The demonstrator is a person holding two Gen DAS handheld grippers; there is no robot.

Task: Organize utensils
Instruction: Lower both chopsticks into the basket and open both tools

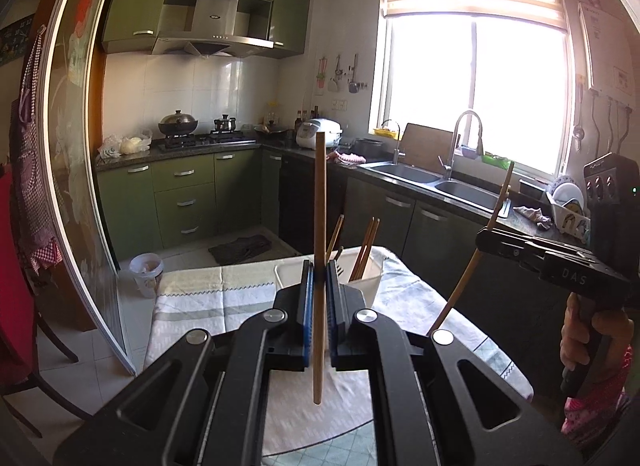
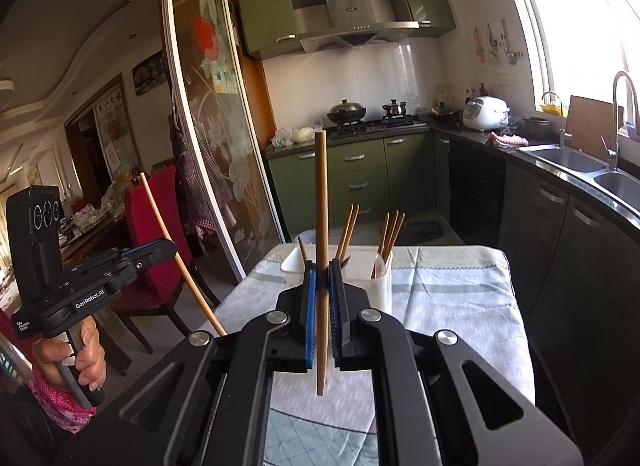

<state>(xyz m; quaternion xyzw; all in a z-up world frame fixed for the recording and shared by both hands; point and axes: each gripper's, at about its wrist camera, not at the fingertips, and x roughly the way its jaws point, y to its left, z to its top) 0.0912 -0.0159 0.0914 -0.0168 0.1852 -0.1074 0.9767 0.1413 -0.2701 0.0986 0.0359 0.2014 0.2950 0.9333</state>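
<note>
My left gripper (image 1: 319,272) is shut on a wooden chopstick (image 1: 319,205) that stands upright above the table. My right gripper (image 2: 322,272) is shut on another wooden chopstick (image 2: 321,201), also upright. Each gripper shows in the other's view, the right gripper (image 1: 486,240) with its tilted chopstick (image 1: 472,262), the left gripper (image 2: 168,250) with its chopstick (image 2: 176,254). A white utensil holder (image 2: 372,286) stands on the table ahead of both grippers and holds several chopsticks (image 2: 390,231); it also shows in the left wrist view (image 1: 366,286).
The table (image 2: 460,294) has a pale checked cloth. A red chair (image 2: 154,250) stands at its left by a glass sliding door (image 2: 212,137). Green kitchen cabinets (image 1: 184,193), a stove (image 1: 200,137) and a double sink (image 1: 440,181) lie beyond.
</note>
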